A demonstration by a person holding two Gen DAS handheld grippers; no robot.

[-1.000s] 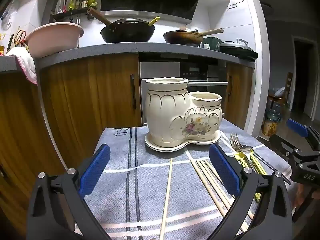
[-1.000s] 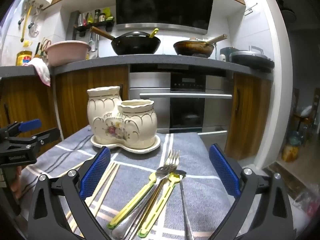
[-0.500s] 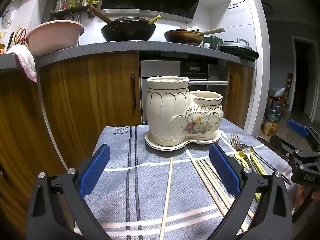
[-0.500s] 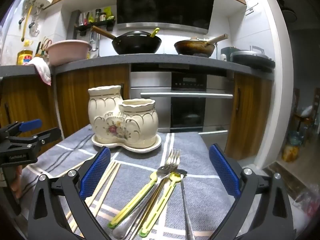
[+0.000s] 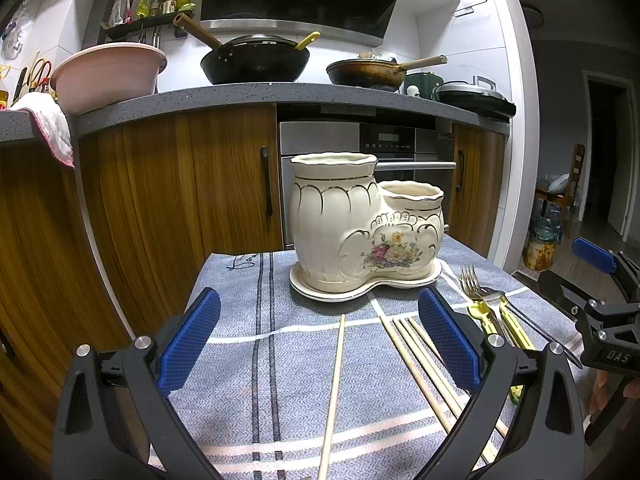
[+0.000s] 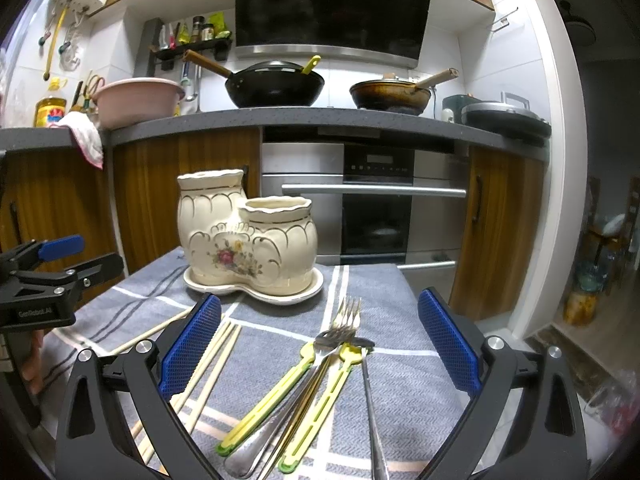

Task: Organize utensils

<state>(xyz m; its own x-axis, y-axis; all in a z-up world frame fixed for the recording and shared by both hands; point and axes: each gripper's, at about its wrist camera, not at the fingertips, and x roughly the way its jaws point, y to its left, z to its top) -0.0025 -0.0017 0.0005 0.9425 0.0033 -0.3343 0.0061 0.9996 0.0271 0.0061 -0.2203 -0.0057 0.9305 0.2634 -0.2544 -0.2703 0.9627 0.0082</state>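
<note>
Since the earlier frame both views sit slightly closer to the ceramic holder [image 5: 366,232]; nothing on the table [image 5: 240,360] has shifted. Left tongs [image 5: 320,344] spread wide, empty, a single chopstick [image 5: 334,392] between the pads. Right tongs [image 6: 320,344] likewise wide, empty, above the forks [image 6: 336,336]. Chopstick bundle [image 6: 208,372] by its left pad. Holder stands beyond both.

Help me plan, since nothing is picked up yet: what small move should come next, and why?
Probably lower the open left tongs onto the lone chopstick lying between them; the ceramic holder looks empty and both tongs hold nothing.
</note>
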